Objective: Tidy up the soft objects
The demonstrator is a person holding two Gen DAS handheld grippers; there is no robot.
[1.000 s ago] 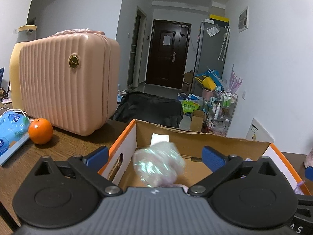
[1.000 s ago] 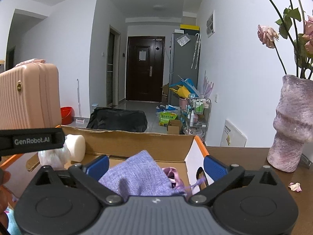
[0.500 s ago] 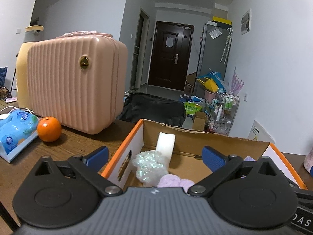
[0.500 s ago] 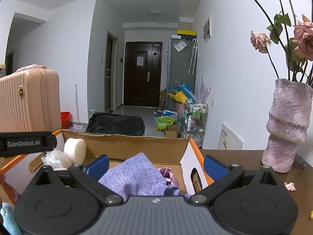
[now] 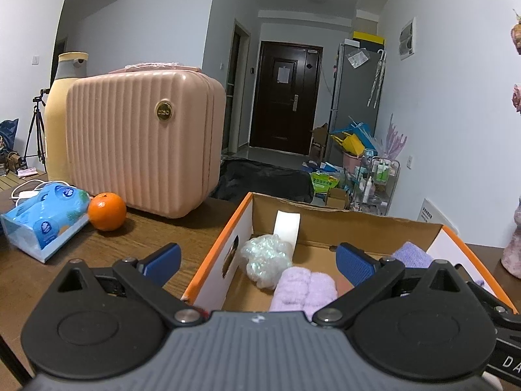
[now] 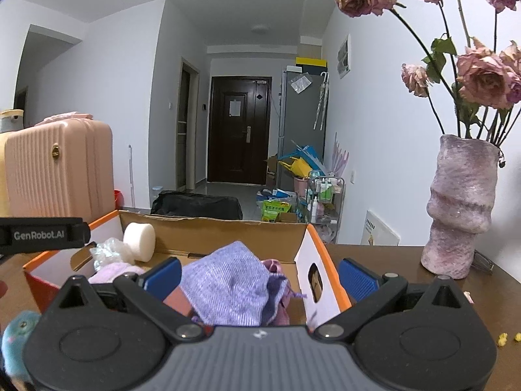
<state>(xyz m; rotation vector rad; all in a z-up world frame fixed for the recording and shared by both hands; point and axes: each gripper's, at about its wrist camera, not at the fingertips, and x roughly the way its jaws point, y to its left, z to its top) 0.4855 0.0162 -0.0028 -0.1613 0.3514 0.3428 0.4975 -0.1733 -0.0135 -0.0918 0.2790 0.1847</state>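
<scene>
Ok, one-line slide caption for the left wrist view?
Open left gripper above cardboard box holding iridescent bundle and lilac towel.

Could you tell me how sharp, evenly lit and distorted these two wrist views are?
Left wrist view: sharp throughout, soft indoor light, the orange casts a faint shadow on the table; fisheye bends the walls, corners are vignetted. Right wrist view: equally sharp, the vase and box evenly lit, no glare; edges curve strongly.
</scene>
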